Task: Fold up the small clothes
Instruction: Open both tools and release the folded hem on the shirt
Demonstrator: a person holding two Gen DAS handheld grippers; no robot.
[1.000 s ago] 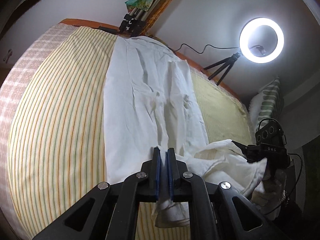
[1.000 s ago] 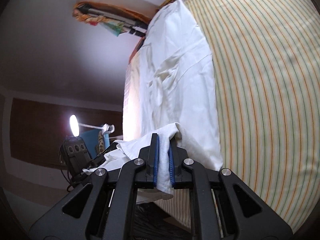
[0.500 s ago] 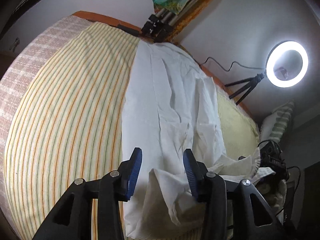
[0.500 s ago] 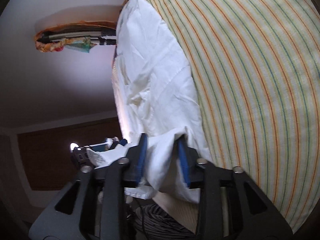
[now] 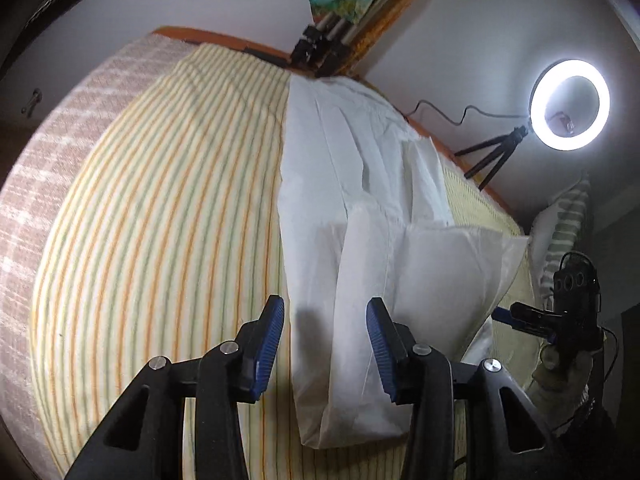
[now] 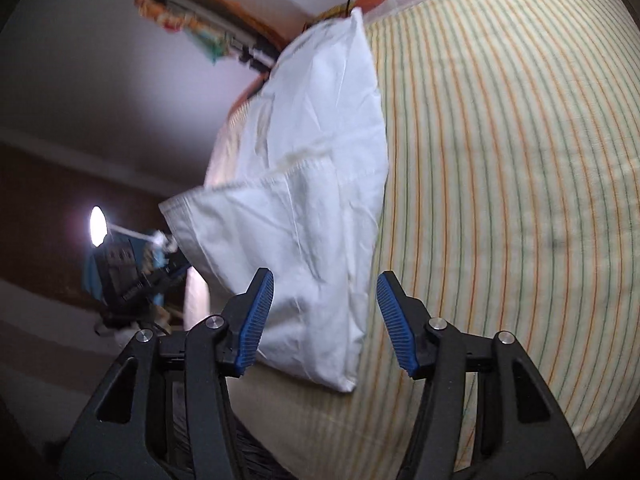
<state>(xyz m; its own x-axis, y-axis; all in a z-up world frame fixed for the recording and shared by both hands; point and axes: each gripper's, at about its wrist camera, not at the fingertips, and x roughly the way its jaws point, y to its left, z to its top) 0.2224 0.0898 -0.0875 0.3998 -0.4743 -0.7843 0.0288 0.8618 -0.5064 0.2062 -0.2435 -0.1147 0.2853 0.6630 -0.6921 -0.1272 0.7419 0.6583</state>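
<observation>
A white garment (image 5: 352,216) lies long on the striped bed, its near end folded back over itself. It also shows in the right wrist view (image 6: 316,184), with the folded flap toward the left. My left gripper (image 5: 326,344) is open and empty, jaws wide, just above the garment's near edge. My right gripper (image 6: 325,320) is open and empty, jaws wide, over the garment's near corner. The right gripper (image 5: 532,316) shows at the right of the left wrist view, and the left gripper (image 6: 132,276) at the left of the right wrist view.
The bed cover (image 5: 160,220) has yellow, green and orange stripes, with a checked blanket (image 5: 36,184) at its left. A lit ring light on a tripod (image 5: 568,104) stands at the bed's far right. A striped pillow (image 5: 564,224) lies right. A wooden headboard (image 5: 224,38) runs behind.
Both grippers were shut on the garment's near end a second ago. They opened and let it go. The released end now lies folded over the garment, and both grippers have pulled back slightly.
</observation>
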